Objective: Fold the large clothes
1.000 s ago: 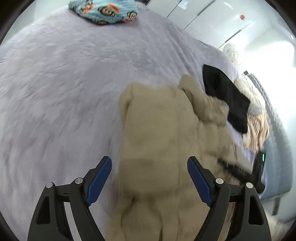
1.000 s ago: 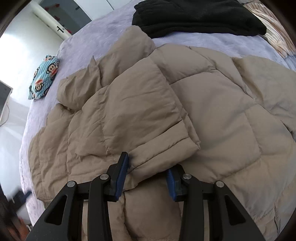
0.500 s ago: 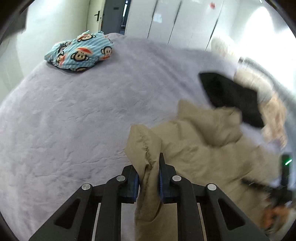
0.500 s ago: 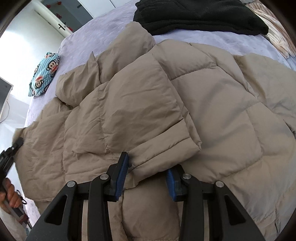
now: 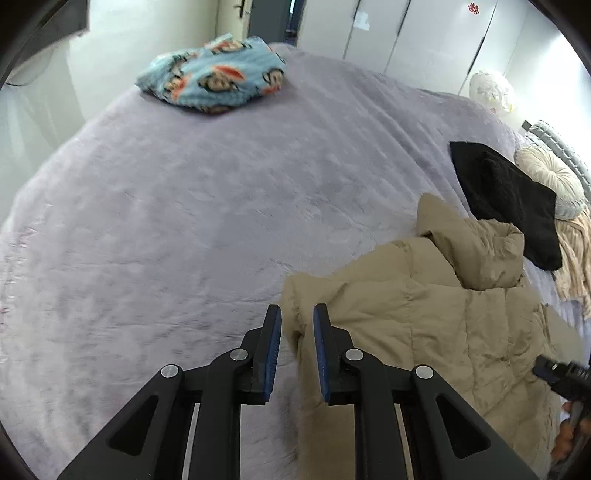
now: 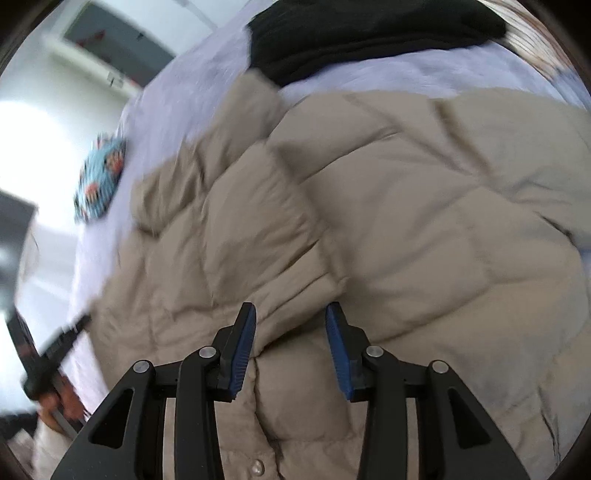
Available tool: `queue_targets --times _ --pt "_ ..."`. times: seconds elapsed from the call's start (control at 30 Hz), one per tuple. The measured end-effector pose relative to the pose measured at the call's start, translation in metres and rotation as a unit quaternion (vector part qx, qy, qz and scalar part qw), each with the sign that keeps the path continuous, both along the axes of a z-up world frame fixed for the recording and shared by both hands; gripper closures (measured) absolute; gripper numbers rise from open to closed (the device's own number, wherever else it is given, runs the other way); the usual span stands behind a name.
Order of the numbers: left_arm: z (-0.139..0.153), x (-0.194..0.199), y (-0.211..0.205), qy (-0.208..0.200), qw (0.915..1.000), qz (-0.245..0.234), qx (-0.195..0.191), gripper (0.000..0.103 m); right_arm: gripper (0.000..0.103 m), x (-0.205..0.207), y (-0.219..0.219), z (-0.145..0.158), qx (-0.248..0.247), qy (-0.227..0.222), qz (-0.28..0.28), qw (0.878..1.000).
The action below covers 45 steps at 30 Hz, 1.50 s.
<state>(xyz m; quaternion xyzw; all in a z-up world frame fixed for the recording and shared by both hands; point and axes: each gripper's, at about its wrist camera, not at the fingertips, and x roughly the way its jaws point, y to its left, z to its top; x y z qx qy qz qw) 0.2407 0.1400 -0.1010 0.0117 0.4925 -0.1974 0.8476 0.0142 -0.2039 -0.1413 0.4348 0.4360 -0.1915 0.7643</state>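
Observation:
A tan quilted puffer jacket (image 5: 424,317) lies on a lilac bed cover (image 5: 184,221). My left gripper (image 5: 297,328) is shut on the jacket's left edge, with a fold of fabric pinched between the blue pads. In the right wrist view the jacket (image 6: 406,221) fills the frame, its sleeve folded across the front. My right gripper (image 6: 290,325) grips the sleeve cuff (image 6: 295,295) between its pads. The view is blurred. The left gripper (image 6: 55,343) shows at the jacket's far left edge.
A blue monkey-print bundle (image 5: 212,79) lies at the bed's far end. A folded black garment (image 5: 506,203) lies beyond the jacket's hood, with a cream round cushion (image 5: 550,177) and a striped beige cloth (image 5: 576,254) beside it. Wardrobe doors (image 5: 424,33) stand behind.
My left gripper closed on the jacket's left edge and has drawn it out to the left. My right gripper kept its hold on the sleeve cuff and is now moving, blurring its view.

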Motion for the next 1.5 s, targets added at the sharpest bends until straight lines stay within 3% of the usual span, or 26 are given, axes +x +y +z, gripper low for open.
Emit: queue_targets --times 0.17,0.2,0.23,0.27,0.43,0.53,0.67,0.8,1.0,1.13,1.17,1.27,1.33,1.37,1.4,1.43,1.5 --pt "0.008 -0.016 0.005 0.019 0.9989 -0.015 -0.039 0.083 0.055 0.011 -0.027 -0.023 0.084 -0.015 -0.021 0.996" --pt "0.004 -0.021 -0.001 0.022 0.9988 -0.024 -0.037 0.083 0.061 0.012 -0.027 -0.026 0.085 -0.014 -0.021 0.996" --pt "-0.002 -0.026 -0.007 0.024 0.999 -0.03 -0.024 0.083 0.087 0.014 -0.026 -0.026 0.08 -0.009 -0.022 0.996" --pt "-0.011 -0.029 -0.013 0.027 0.999 -0.034 -0.005 0.083 0.094 0.013 -0.024 -0.026 0.074 -0.004 -0.023 0.997" --pt "-0.052 -0.036 -0.025 0.031 0.9977 -0.046 0.038 0.083 0.094 0.004 -0.009 -0.027 0.04 0.026 -0.012 0.999" --pt "-0.064 -0.036 -0.028 0.03 0.9973 -0.052 0.041 0.083 0.094 -0.001 -0.004 -0.04 0.038 0.032 -0.006 0.999" --pt "-0.063 -0.038 -0.031 0.026 0.9967 -0.053 0.055 0.083 0.094 0.003 -0.003 -0.044 0.027 0.038 -0.003 0.999" --pt "-0.049 -0.041 -0.028 0.028 0.9968 -0.041 0.063 0.083 0.091 0.003 0.002 -0.027 0.002 0.05 0.011 0.999" --pt "-0.019 -0.062 -0.028 0.02 0.9964 -0.034 0.075 0.083 0.091 -0.025 0.001 -0.011 0.007 0.048 0.013 0.999" --pt "-0.007 -0.089 -0.038 0.037 0.9953 -0.051 0.074 0.083 0.089 -0.048 0.002 -0.004 0.02 0.043 0.0 0.999" --pt "-0.005 -0.096 -0.042 0.042 0.9951 -0.055 0.071 0.083 0.087 -0.053 0.003 -0.003 0.023 0.042 -0.002 0.999" --pt "-0.003 -0.122 -0.055 0.052 0.9941 -0.07 0.065 0.083 0.062 -0.075 0.005 0.0 0.027 0.038 -0.009 0.999" --pt "-0.003 -0.138 -0.064 0.062 0.993 -0.079 0.061 0.083 0.057 -0.088 0.005 0.002 0.032 0.035 -0.014 0.999" --pt "-0.002 -0.143 -0.068 0.067 0.9925 -0.083 0.06 0.064 0.057 -0.093 0.005 0.002 0.035 0.033 -0.015 0.999" --pt "-0.003 -0.149 -0.072 0.072 0.9919 -0.085 0.061 0.015 0.057 -0.1 0.004 0.002 0.039 0.031 -0.018 0.999" --pt "-0.003 -0.156 -0.076 0.072 0.9917 -0.083 0.067 0.0 0.057 -0.105 0.003 0.002 0.043 0.031 -0.02 0.998" --pt "0.0 -0.17 -0.087 0.062 0.9911 -0.093 0.072 0.0 0.054 -0.117 0.0 0.003 0.047 0.028 -0.023 0.998"
